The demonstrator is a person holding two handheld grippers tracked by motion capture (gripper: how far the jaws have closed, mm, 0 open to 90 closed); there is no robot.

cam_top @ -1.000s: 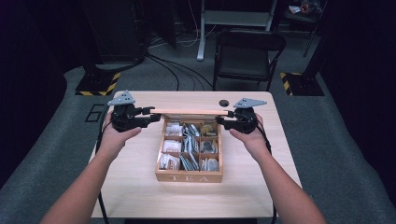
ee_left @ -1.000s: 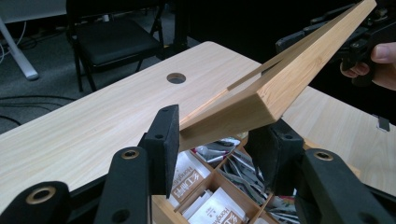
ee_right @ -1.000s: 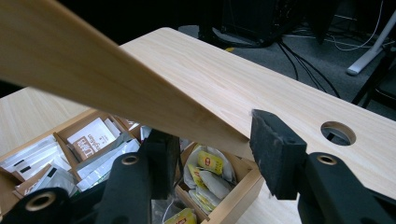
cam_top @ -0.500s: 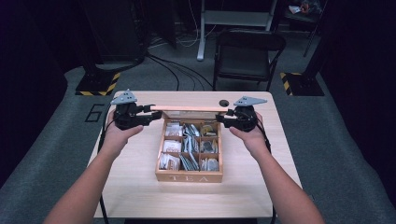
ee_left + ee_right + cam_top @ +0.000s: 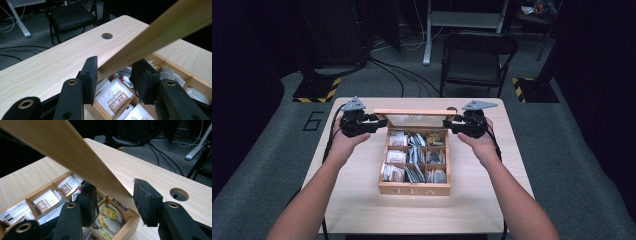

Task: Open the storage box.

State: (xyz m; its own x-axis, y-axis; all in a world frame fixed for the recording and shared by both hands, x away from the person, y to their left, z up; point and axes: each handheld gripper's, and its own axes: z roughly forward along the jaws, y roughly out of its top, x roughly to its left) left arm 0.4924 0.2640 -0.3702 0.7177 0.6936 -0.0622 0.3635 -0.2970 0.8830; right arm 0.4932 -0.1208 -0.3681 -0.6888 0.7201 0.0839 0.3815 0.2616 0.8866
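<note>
Tools first. Left tool [image 5: 113, 72] sat at the left end of the lid [image 5: 160, 32]; its jaws had just been closing, the lid's wooden edge between them. One pad touched the edge; the other stood just off it, so no full clamp could be read. Right tool [image 5: 113, 195] sat at the lid's right end, jaws apart, the edge [image 5: 75, 155] running between them with a gap at the farther pad; whether the near pad touched, could not tell.

In the high view, left tool [image 5: 372, 123] and right tool [image 5: 453, 125] faced each other across the raised lid [image 5: 414, 113], which stood tilted over the back of the box [image 5: 414, 189]. Each was held in a hand, forearms coming in from the bottom.

Box was open, marked TEA on its front wall, and stood at the middle of the table [image 5: 362, 200]. Its compartments held tea bags [image 5: 112, 96]: white and brown sachets at one side, yellow ones [image 5: 107, 213] in the corner compartment near the right tool.

Round hole [image 5: 178, 194] in the table lay behind the box. Chair [image 5: 477, 55] stood beyond the table's far edge.
</note>
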